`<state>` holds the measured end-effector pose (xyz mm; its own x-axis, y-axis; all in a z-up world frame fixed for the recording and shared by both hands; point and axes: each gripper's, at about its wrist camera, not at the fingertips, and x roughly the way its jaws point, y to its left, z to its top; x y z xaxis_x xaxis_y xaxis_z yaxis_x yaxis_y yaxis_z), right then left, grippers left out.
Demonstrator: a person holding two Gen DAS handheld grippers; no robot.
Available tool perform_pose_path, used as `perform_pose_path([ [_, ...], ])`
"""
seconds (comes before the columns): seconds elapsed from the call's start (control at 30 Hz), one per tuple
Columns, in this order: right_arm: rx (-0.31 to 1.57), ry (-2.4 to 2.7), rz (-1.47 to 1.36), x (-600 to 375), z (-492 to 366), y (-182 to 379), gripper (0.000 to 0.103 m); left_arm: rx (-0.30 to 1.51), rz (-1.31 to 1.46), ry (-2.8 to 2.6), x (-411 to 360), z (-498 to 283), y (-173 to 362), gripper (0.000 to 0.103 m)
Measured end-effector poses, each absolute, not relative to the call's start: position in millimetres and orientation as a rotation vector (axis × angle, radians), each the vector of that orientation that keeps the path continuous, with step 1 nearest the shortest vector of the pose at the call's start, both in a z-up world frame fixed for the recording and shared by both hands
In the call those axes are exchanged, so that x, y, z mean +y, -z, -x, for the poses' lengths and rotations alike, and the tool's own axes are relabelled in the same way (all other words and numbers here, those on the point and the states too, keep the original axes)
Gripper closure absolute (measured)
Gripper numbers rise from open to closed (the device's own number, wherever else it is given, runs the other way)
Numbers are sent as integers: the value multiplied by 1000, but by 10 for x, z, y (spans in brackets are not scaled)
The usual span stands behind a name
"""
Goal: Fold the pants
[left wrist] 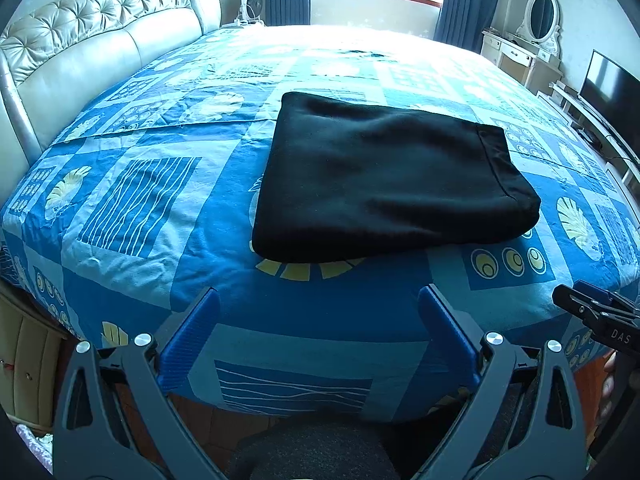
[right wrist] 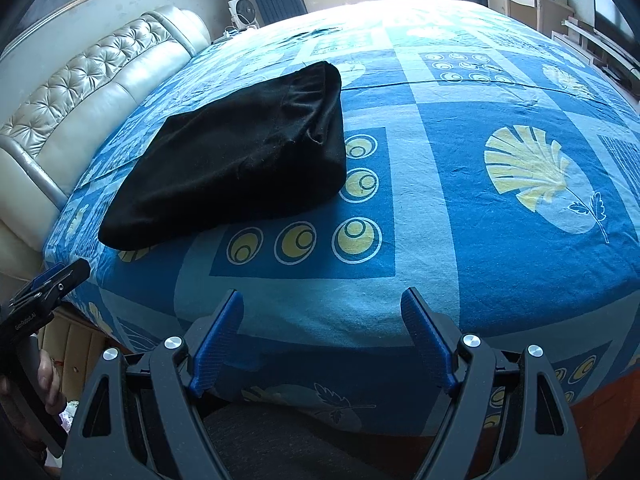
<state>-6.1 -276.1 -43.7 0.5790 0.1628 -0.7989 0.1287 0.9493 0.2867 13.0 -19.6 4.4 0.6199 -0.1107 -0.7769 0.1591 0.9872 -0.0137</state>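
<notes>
Black pants point(left wrist: 384, 176) are laid folded on the blue bedsheet point(left wrist: 132, 200). Left gripper point(left wrist: 319, 334) and right gripper point(right wrist: 322, 340) are held spread wide near the bed's edge; nothing is grasped.

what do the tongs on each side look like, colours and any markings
Both are alike: the left tongs and right tongs have dark grey cut-out metal arms, silver round bolts and ribbed blue plastic finger pads. Seen from the other camera, the right unit's black body reads "DAS" in white, the left's "GenRobot.AI". No cables or sleeves show.
</notes>
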Motion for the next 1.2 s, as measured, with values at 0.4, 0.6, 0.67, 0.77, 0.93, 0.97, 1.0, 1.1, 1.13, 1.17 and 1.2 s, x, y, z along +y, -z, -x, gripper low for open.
perform_pose_path([
  [0.4,964,-14,-333,-2784,58,455,23,895,-41,159,-192,-123,-47,4],
  [0.6,974,-18,-331,-2780,50,477,23,878,-70,143,-219,-105,-59,4],
  [0.67,976,-22,-330,-2773,49,481,23,879,-85,126,-236,-107,-59,3],
  [0.77,981,-27,-328,-2756,50,492,23,890,-109,102,-268,-121,-58,2],
  [0.93,990,-41,-341,-2756,50,512,23,889,14,160,-179,-126,-120,2],
  [0.97,992,-47,-350,-2763,43,508,23,888,11,174,-165,-157,-150,2],
  [1.0,992,-55,-360,-2779,31,494,23,875,13,178,-131,-205,-190,2],
  [1.1,973,-75,-385,-2889,-90,397,23,843,49,153,150,-560,-303,2],
  [1.13,958,-71,-392,-2954,-176,352,23,839,53,111,266,-742,-312,2],
  [1.17,939,-56,-397,-3043,-293,304,23,833,67,76,411,-961,-311,2],
  [1.2,919,-33,-401,-3141,-439,264,23,821,83,53,560,-1188,-296,2],
])
